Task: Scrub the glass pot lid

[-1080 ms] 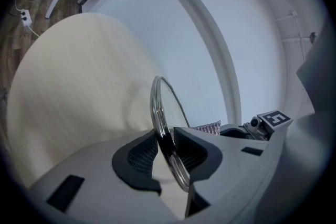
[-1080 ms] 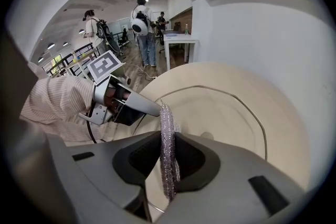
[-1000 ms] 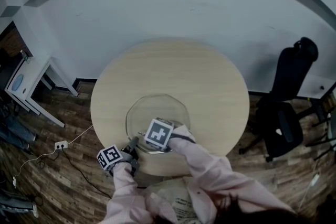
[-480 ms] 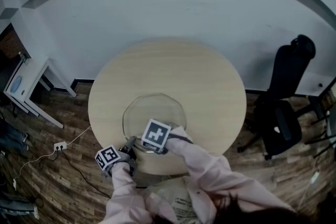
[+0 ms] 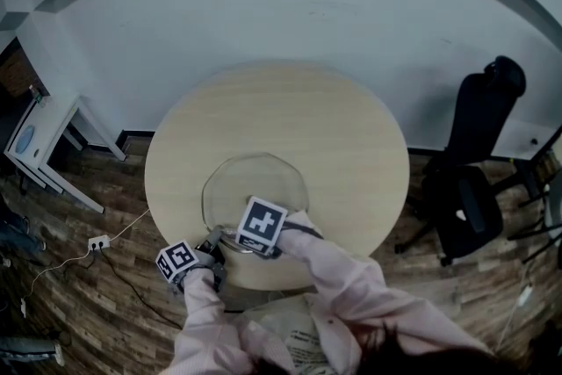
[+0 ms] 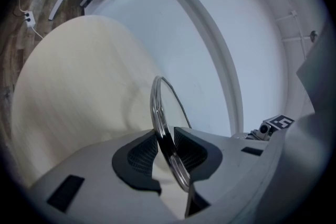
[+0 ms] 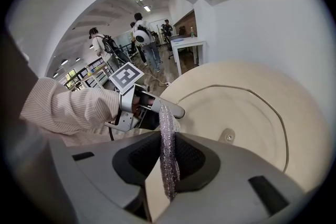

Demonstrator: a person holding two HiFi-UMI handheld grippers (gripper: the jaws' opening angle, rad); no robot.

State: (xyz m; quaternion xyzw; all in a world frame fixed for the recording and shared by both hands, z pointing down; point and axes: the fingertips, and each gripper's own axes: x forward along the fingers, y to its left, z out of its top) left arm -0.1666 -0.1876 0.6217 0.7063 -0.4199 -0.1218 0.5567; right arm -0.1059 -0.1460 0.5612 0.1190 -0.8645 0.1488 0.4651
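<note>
The glass pot lid (image 5: 255, 184) rests on the round counter (image 5: 299, 110), toward the person's side. The left gripper (image 6: 167, 147) has its jaws clenched on the lid's metal rim, apparently to steady it. The right gripper (image 7: 169, 160) grips a silvery scrubbing pad (image 7: 167, 126) above the glass.

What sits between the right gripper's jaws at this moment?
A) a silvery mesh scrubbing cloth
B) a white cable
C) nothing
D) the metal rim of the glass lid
A: the right gripper view shows the right gripper with its jaws closed on a silvery mesh scrubbing cloth, while the glass lid is clamped by its rim in the left gripper.
</note>
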